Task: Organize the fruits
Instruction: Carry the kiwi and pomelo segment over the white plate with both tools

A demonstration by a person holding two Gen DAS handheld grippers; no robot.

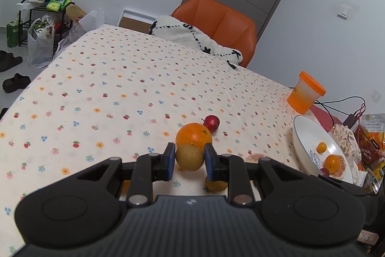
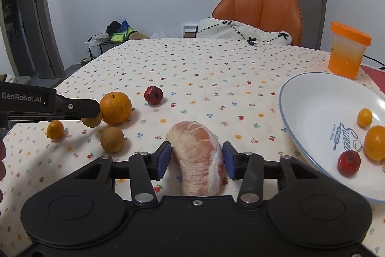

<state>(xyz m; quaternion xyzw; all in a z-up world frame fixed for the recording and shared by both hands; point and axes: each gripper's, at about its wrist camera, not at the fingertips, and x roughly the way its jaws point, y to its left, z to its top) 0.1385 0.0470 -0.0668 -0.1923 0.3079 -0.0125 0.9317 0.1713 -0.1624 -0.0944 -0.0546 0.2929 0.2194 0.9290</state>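
Right wrist: white bowl (image 2: 312, 98) holds two orange fruits, one red

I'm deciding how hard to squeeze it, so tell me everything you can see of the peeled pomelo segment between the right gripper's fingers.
The pomelo segment is a thick, curved wedge, peeled, with pink flesh showing through a whitish, fibrous membrane, so it looks soft. It lies on the floral tablecloth, its length running away from the camera, left of the white bowl. The right gripper straddles it with blue pads close on both sides; whether they press it cannot be told. Its near end is hidden behind the gripper body.
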